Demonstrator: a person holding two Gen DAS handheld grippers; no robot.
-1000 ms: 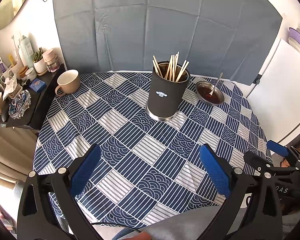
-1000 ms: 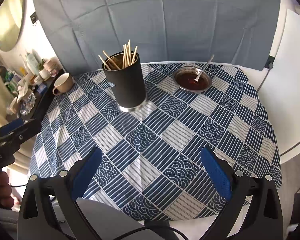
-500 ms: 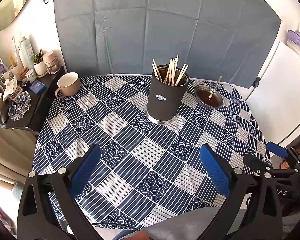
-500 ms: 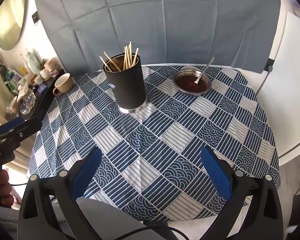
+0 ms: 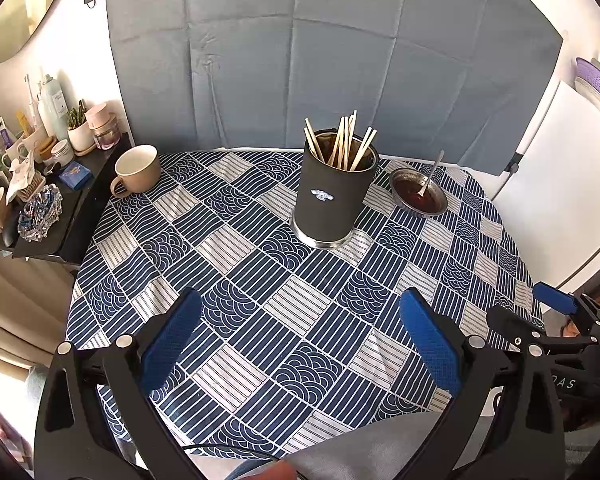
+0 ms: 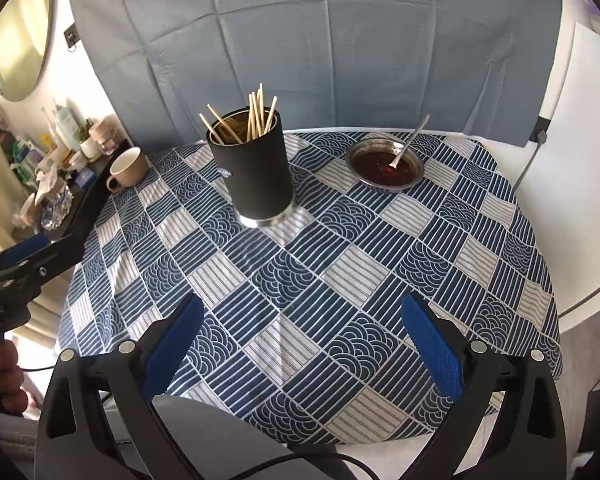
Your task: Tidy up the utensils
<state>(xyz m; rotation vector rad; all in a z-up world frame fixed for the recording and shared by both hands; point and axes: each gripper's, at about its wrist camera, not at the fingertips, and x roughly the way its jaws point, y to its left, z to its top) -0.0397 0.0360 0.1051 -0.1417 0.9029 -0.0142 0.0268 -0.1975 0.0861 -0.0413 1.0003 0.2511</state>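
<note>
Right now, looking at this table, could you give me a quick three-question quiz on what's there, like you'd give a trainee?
1. True or false: the spoon rests in the metal bowl of dark sauce.
2. Where are the chopsticks? A) flat on the tablecloth B) upright in the black holder C) in the mug
3. Fill in: the left gripper and right gripper hold ____.

Key: 1 true; 2 B; 3 nothing, fingers apart.

Upright black holder [image 6: 256, 172] of wooden chopsticks [image 6: 256, 118]; beside it, spoon [image 6: 408, 144] leaning in saucy metal bowl [image 6: 386, 166].
</note>
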